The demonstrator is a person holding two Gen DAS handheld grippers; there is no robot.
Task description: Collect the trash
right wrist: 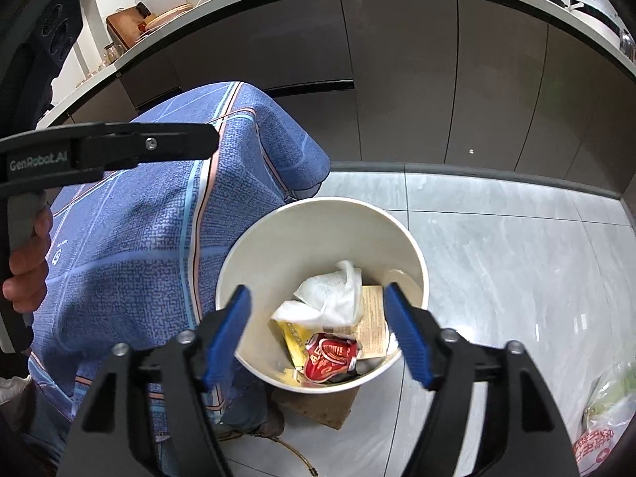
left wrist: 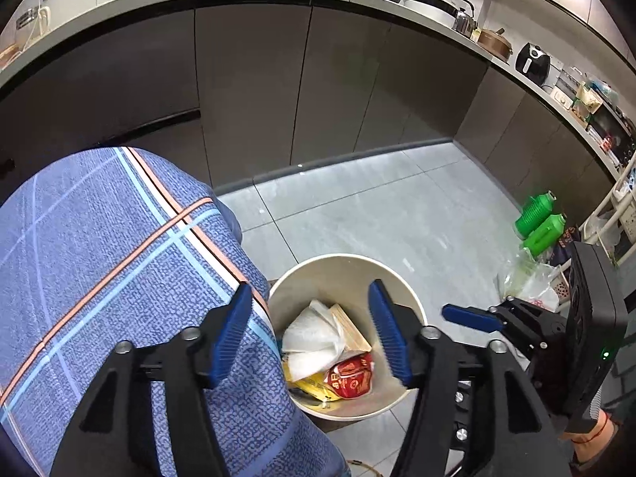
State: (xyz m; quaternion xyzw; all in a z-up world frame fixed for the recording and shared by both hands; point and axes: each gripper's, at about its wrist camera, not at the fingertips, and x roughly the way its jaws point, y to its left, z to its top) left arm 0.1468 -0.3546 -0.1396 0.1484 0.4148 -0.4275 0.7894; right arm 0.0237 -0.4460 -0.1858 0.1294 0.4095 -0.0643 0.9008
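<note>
Both the left gripper point(left wrist: 314, 334) and right gripper point(right wrist: 330, 334) gape empty above the bin point(right wrist: 254, 262) holding trash point(right wrist: 326, 306)

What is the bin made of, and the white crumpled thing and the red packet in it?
Bin: probably smooth matte plastic, with an even cream wall. White thing: likely tissue or thin paper, soft and creased. Red packet: likely shiny plastic or foil film, wrinkled with bright glints.

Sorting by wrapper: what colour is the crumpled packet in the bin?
Red with white print, the packet lies among the trash in the bin; clearest in the right wrist view.
</note>
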